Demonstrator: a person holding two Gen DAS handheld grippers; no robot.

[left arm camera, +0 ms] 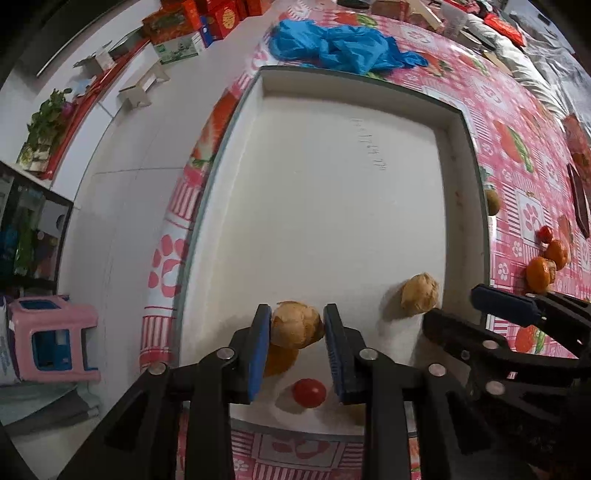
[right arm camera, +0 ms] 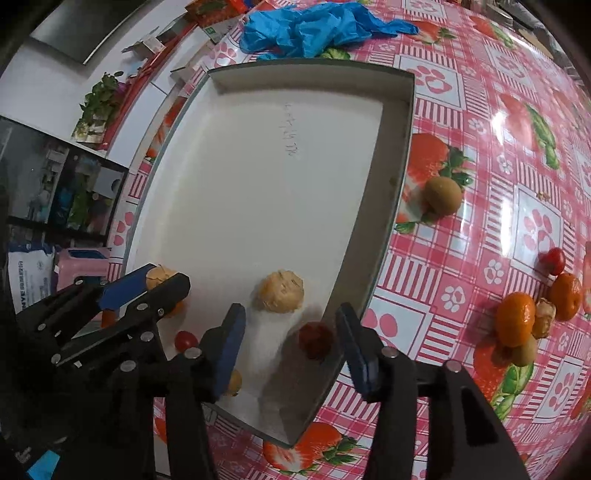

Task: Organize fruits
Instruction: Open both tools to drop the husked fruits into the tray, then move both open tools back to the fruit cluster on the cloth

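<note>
Both claws over the tray, fruit going in.
Left claw (left arm camera: 297, 328) brackets a tan fruit (left arm camera: 295, 324); whether the pads still press it, can't tell. Right claw (right arm camera: 291, 341) open, blurred red fruit (right arm camera: 315, 339) between the jaws, untouched, by the tray (right arm camera: 404, 155) wall. Risk: round fruit rolls on release, or a claw clips the wall. Oranges (right arm camera: 515, 319) and kiwi (right arm camera: 442, 195) remain on worktop (right arm camera: 480, 110). Tray-floor handwriting unreadable.

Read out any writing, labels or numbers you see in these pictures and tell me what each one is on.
No text can be read for certain.
Faint handwriting on the white tray's floor, also seen from the right wrist: too faint to read.
Print on the red boxes: blurred.
Print on the green-and-white box: too small.
Blue print on the white bag: blurred.
</note>
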